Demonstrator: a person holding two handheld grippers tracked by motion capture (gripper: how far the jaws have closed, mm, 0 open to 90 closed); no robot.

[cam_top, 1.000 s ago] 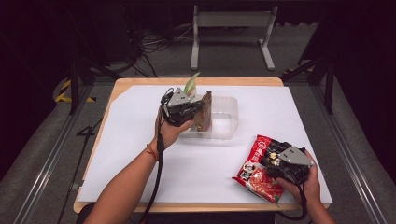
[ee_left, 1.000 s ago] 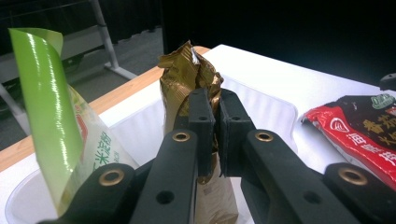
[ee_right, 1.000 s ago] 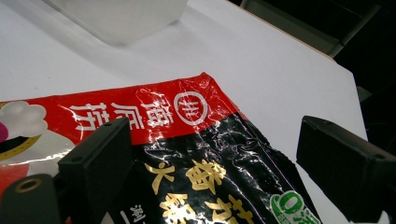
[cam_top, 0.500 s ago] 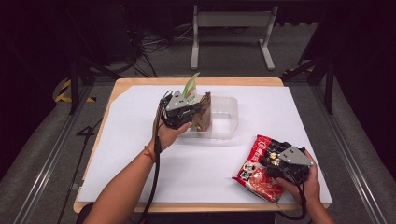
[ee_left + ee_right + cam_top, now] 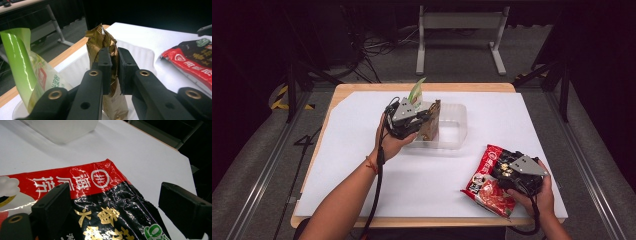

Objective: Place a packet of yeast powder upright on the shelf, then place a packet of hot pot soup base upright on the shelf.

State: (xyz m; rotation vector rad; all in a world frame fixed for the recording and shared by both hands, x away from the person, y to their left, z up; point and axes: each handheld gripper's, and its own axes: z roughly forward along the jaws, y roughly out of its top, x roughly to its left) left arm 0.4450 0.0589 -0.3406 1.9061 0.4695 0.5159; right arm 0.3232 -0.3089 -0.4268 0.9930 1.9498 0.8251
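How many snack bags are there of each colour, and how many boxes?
Green bag: 1
Gold bag: 1
Red and black bag: 1
Clear plastic box: 1
Total: 4 things, 3 bags and 1 box.

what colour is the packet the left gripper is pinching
Gold-brown, crinkled foil. The packet shows best in the left gripper view, clamped by the left gripper.

Tool (image 5: 114, 72) clamped on upright gold packet (image 5: 105, 41), green packet (image 5: 27, 67) beside
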